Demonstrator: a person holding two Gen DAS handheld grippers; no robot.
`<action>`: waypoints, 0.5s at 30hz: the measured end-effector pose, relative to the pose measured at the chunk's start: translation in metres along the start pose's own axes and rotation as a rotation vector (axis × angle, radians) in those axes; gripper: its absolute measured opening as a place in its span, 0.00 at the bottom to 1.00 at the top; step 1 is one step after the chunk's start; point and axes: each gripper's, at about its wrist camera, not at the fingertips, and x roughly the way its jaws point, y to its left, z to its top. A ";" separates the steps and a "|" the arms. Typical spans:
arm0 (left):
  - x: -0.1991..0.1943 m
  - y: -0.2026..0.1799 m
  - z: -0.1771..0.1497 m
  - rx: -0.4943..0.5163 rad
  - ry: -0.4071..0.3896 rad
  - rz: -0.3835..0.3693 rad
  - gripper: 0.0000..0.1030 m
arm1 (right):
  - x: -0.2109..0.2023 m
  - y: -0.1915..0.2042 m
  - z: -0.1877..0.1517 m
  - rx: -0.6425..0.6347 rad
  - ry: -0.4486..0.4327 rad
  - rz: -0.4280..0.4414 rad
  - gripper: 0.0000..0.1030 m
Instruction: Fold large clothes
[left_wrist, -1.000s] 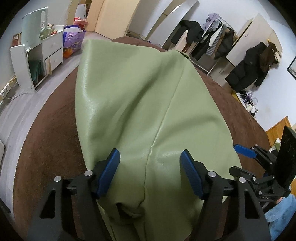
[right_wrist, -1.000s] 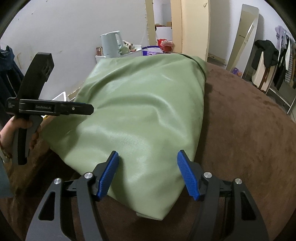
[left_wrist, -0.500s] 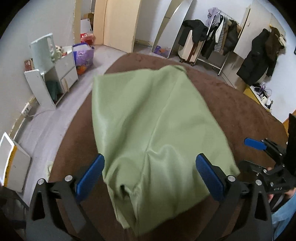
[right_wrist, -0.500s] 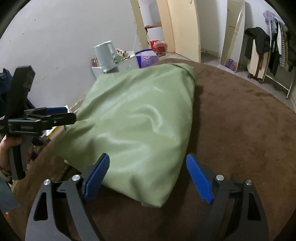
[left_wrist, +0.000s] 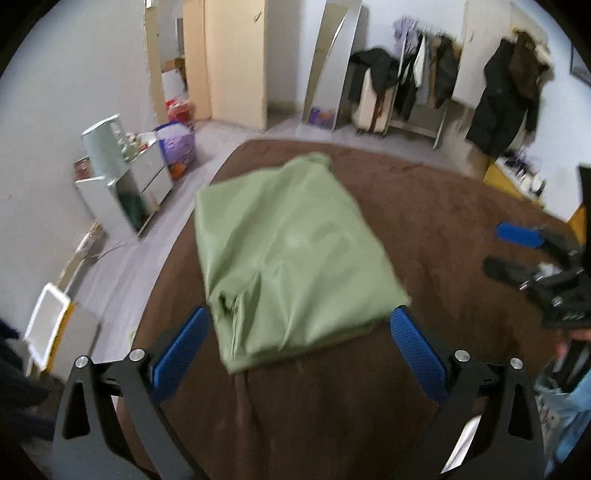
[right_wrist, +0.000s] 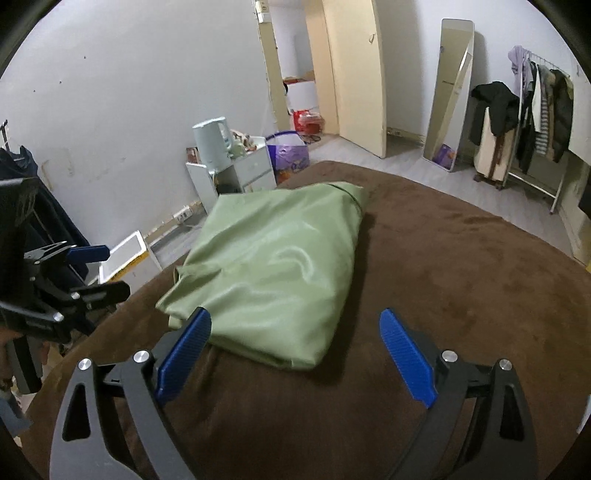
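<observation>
You have pulled both tongs up and back from the green garment: a second ago they hovered low over the cloth, and now it lies free on the brown blanket, folded into a compact rectangle near the blanket's left edge. Your left tongs are released, jaws spread wide with nothing between them; your right tongs are likewise released and empty, apart from the cloth. That suggests the folding is finished or close to it, though the near-left corner looks a little rumpled. The blanket is soft and plush. Around it you see grey flooring, a white cabinet with a kettle, a leaning mirror and a coat rack.
</observation>
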 end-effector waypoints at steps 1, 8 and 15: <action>-0.003 -0.005 -0.006 0.008 0.009 0.005 0.94 | -0.007 0.003 -0.004 -0.009 0.003 -0.007 0.89; -0.006 -0.020 -0.051 -0.024 0.026 0.032 0.94 | -0.020 0.004 -0.041 0.023 -0.011 -0.040 0.89; -0.013 -0.029 -0.074 -0.045 -0.035 0.086 0.94 | -0.020 0.015 -0.065 0.001 -0.025 -0.068 0.89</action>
